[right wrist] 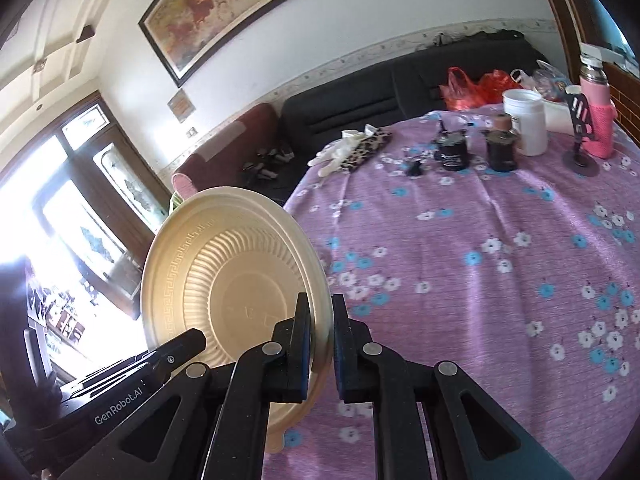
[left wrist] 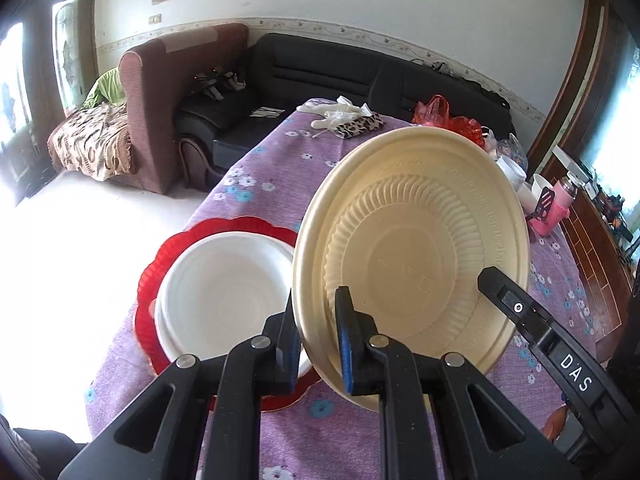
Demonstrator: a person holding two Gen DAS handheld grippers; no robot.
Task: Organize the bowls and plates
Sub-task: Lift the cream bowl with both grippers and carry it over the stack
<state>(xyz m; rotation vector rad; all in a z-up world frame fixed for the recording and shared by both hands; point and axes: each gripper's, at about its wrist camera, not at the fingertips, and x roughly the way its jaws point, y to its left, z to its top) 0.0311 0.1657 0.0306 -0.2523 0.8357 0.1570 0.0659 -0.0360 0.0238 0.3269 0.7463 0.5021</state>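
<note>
A cream ribbed plate is held on edge above the purple flowered table. My left gripper is shut on its left rim. My right gripper is shut on the opposite rim of the same plate; one of its fingers shows at the right in the left wrist view. To the left, a white bowl sits on a red scalloped plate near the table's left edge.
At the table's far side lie white gloves, a leopard pouch, two dark jars, a white tub, a pink flask and red bags. Sofas stand beyond the table.
</note>
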